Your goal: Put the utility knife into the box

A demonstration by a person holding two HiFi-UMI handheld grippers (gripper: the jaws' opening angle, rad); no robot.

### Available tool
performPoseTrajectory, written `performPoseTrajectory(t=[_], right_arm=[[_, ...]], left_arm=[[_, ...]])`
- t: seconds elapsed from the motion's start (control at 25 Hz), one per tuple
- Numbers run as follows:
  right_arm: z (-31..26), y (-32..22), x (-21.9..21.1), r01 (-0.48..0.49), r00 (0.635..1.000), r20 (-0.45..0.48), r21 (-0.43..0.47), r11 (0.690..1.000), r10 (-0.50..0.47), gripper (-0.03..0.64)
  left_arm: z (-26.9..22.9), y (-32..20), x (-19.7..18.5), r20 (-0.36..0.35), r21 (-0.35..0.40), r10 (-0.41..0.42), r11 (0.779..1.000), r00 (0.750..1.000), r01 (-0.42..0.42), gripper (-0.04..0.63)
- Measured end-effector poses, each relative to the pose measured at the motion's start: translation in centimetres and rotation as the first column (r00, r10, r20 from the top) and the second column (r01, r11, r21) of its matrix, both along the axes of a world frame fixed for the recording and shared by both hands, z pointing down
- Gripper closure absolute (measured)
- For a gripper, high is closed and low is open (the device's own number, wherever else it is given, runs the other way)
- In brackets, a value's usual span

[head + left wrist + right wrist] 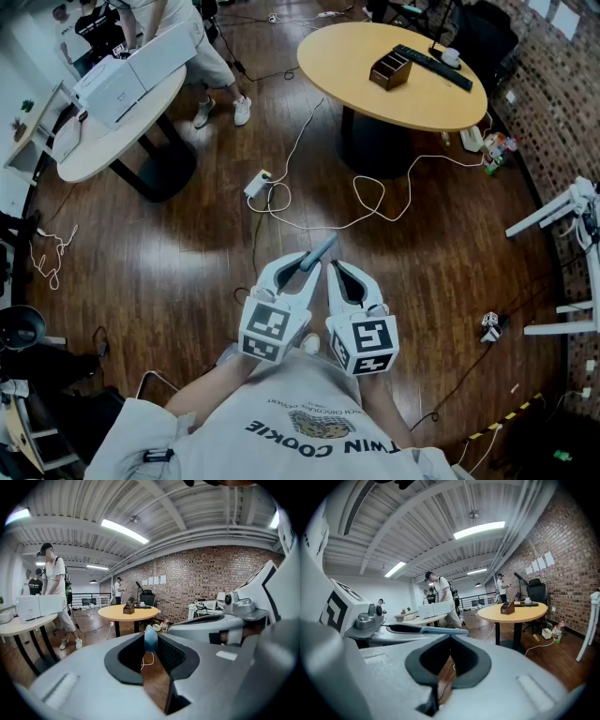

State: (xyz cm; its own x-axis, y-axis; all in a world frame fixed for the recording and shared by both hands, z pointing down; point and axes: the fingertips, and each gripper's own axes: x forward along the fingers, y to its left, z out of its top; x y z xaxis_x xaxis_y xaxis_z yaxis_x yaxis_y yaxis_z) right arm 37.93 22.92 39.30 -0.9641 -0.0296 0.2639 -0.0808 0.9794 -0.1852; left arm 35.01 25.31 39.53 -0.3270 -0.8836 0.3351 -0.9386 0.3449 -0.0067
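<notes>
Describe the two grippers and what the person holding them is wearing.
The left gripper and right gripper have white, tapered plastic shells with dark padded jaw linings. Each carries a cube of black-and-white square markers at the back. The person wears a light grey printed T-shirt.

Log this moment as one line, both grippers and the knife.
left gripper: shut on utility knife | right gripper: shut, empty | box: on round table, knife not yet in

Most of the utility knife [320, 250] buried between the jaws of the left gripper [304, 268], only its blue-grey end showing, brown box [390, 70] interior on the round table [347, 56] too small to tell, standing person [211, 61] cut by the top edge
</notes>
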Motion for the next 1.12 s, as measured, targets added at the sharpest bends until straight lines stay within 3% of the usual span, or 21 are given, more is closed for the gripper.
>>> performPoseTrajectory(t=[0.4, 1.12], right_arm=[[1.6, -2.3, -5.0, -0.024, 0.999, -0.046, 0.014, 1.000, 0.025, 0.618], [0.5, -4.6, -26.3, -0.137, 0.984, -0.099, 0.086, 0.987, 0.145, 0.618]], left_arm=[[1.3, -2.4, -5.2, -0.038, 0.015, 0.010, 1.000, 0.999, -0.010, 0.525], [0.7, -5.4, -26.7, -0.094, 0.075, 0.135, 0.989, 0.986, -0.128, 0.525]])
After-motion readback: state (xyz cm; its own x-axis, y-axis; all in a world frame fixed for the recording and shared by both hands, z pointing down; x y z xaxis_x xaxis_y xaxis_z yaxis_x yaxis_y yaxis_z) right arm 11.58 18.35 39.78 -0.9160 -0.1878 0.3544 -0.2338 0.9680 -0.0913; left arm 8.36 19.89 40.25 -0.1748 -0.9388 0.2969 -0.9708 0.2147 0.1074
